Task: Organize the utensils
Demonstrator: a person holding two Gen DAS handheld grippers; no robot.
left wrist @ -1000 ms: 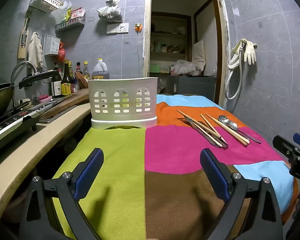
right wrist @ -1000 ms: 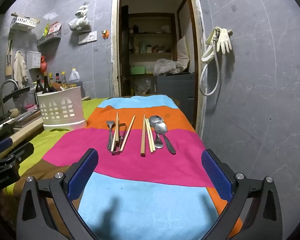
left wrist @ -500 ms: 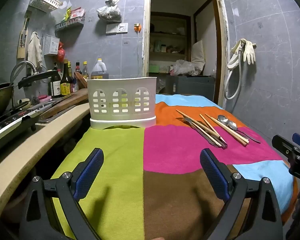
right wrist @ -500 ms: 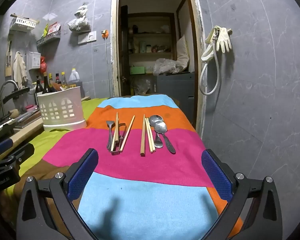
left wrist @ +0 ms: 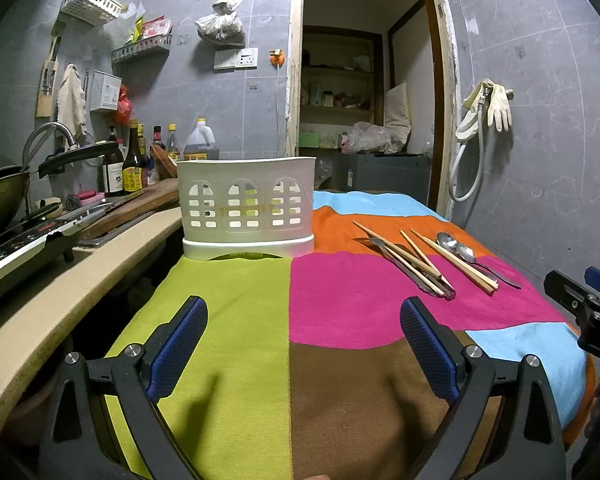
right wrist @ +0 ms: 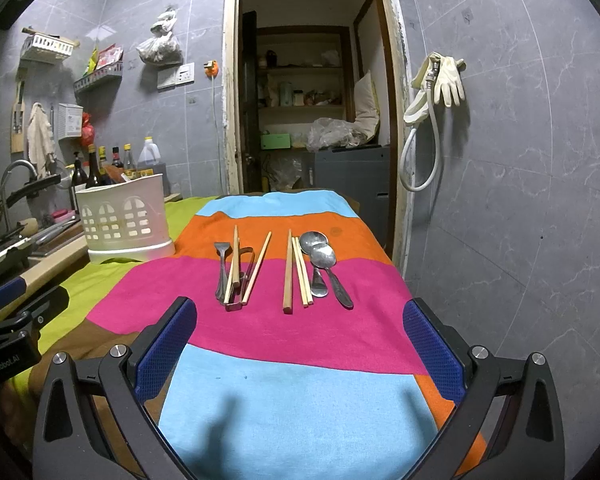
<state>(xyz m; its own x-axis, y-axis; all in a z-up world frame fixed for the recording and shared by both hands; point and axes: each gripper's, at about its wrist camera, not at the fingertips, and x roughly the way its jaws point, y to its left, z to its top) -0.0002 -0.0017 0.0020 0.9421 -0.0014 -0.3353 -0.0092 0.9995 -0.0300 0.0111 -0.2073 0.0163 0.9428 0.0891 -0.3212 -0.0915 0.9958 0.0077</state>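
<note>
Both hand-held grippers, left (left wrist: 303, 330) & right (right wrist: 300, 332), hover released w/ nothing held, since wooden chopsticks (right wrist: 287, 270) & steel spoons (right wrist: 323, 258) lie right of the white slotted plastic holder (right wrist: 124, 220) awaiting pickup.

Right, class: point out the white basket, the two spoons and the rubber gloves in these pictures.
white basket (left wrist: 246, 208): left wrist view, middle of its front wall.
spoons (right wrist: 323, 257): right wrist view, bowl of the nearer spoon.
rubber gloves (right wrist: 448, 80): right wrist view, palm of the hanging glove.
</note>
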